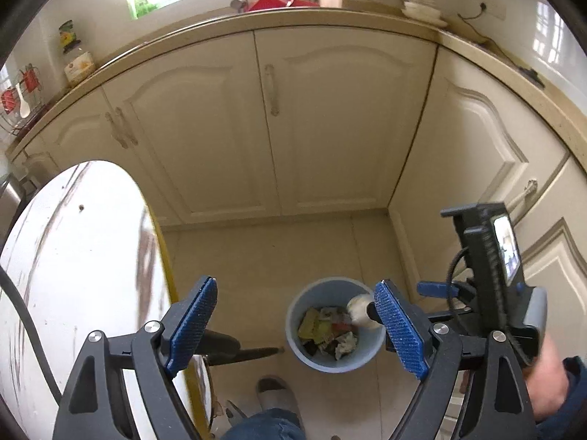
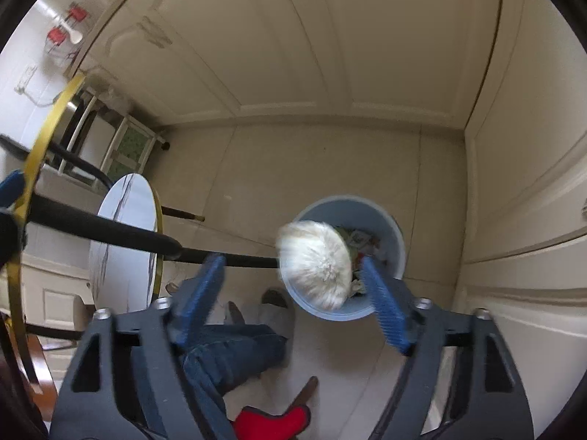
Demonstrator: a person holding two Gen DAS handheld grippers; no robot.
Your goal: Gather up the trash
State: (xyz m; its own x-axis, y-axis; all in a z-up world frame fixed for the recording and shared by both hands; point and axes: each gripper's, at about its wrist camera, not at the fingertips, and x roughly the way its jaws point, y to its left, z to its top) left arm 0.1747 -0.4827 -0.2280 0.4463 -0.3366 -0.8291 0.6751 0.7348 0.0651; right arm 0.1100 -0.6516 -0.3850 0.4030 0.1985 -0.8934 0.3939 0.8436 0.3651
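Our left gripper (image 1: 295,324) and right gripper (image 2: 293,293) gape wide, empty; a fluffy white ball (image 2: 314,264) falls above the round blue plastic trash bin (image 2: 398,242), its mouth facing up.

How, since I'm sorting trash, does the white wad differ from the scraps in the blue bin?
The white wad is one pale fluffy lump; the scraps are many, yellow, red and white. The wad looks blurred, up by the rim of the blue bin; the scraps lie sharp on its bottom. Neither is gripped.
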